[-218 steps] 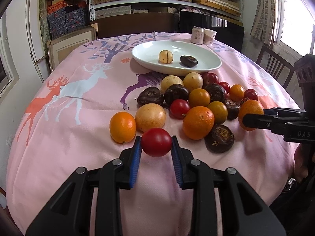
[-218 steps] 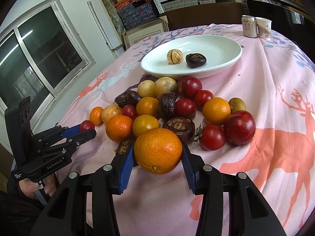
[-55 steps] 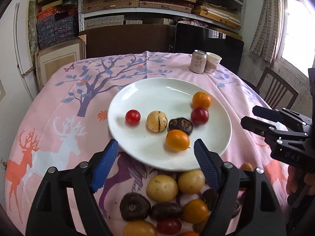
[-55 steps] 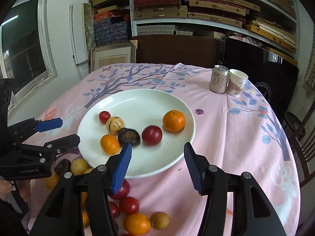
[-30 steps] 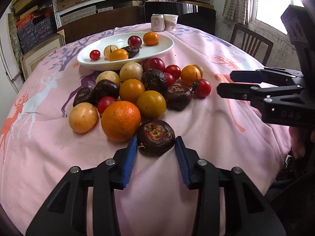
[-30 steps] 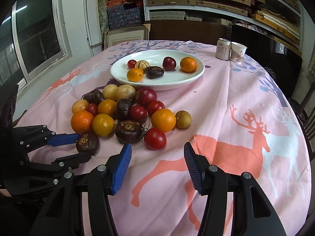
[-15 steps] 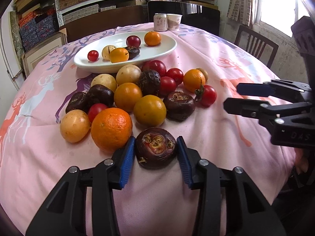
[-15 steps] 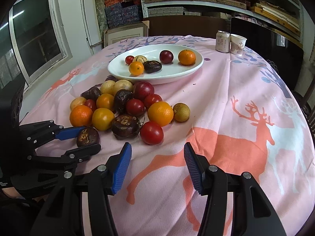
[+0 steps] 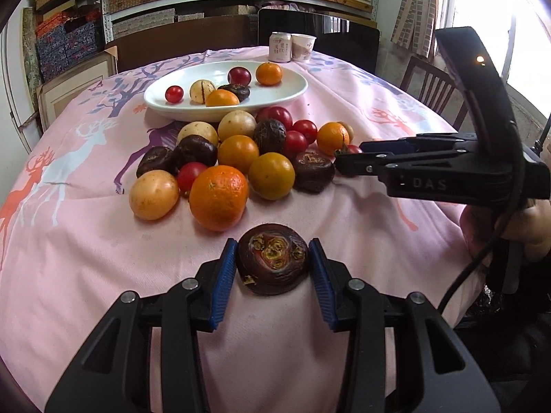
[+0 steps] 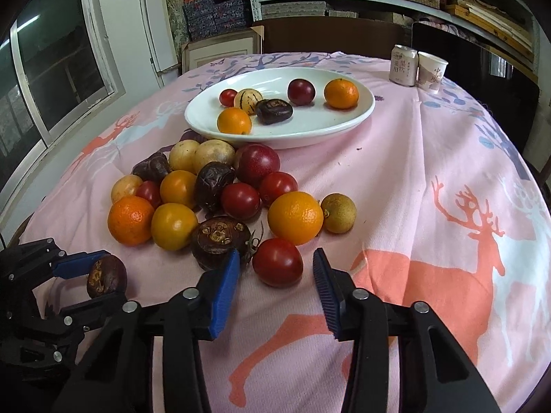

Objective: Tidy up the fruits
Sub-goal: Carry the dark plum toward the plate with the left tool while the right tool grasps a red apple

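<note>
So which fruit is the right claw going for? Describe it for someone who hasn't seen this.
Start at the white plate, then come down to the fruit pile on the pink tablecloth. At its near edge, between the closing pads of the right claw, sits a red tomato, the nearest red one, beside a dark brown fruit.

A dark brown wrinkled fruit [image 9: 273, 260] sits clamped between blue pads just clear of the loose heap of oranges, red tomatoes, pale yellow and dark fruits [image 9: 241, 158] on the pink cloth, while six more lie in the white oval plate [image 10: 330, 127] beyond
</note>
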Tool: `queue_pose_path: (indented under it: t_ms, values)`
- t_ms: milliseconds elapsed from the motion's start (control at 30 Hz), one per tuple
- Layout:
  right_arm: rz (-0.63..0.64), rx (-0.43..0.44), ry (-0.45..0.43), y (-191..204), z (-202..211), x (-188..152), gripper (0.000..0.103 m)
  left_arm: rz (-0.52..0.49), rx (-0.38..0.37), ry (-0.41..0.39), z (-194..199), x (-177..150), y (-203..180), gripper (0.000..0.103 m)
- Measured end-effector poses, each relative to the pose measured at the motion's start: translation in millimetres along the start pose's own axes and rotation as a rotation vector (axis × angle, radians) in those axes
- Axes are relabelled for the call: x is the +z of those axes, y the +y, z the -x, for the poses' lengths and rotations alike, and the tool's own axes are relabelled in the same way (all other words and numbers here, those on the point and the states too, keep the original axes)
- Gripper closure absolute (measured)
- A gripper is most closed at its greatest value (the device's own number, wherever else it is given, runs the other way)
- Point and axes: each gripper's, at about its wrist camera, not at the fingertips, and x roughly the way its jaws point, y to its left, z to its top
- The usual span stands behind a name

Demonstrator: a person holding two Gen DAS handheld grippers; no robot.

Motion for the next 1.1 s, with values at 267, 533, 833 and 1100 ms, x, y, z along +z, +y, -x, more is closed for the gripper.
queue_pose_path:
  t_ms: [267, 533, 833, 1100]
  values:
    - [-0.02, 0.022, -0.016, -2.3, 7.9, -5.5, 0.071, 0.005, 0.0, -0.007, 0.6, -0.7, 1.3, 0.061]
    - [-0.047, 0.031, -0.094, -13.7, 38.9, -2.9, 0.071, 0.03, -0.002, -0.066, 19.7, 7.0, 8.2, 0.061]
    - [-0.087, 0.05, -0.174, -30.1, 60.5, 11.1, 0.071, 0.039, 0.021, -0.119, 32.1, 36.5, 24.8, 0.061]
    - [-0.081, 0.075, -0.194, -29.0, 45.3, 50.3, 0.071, 0.079, 0.037, -0.135, 5.6, 97.1, 59.2, 0.061]
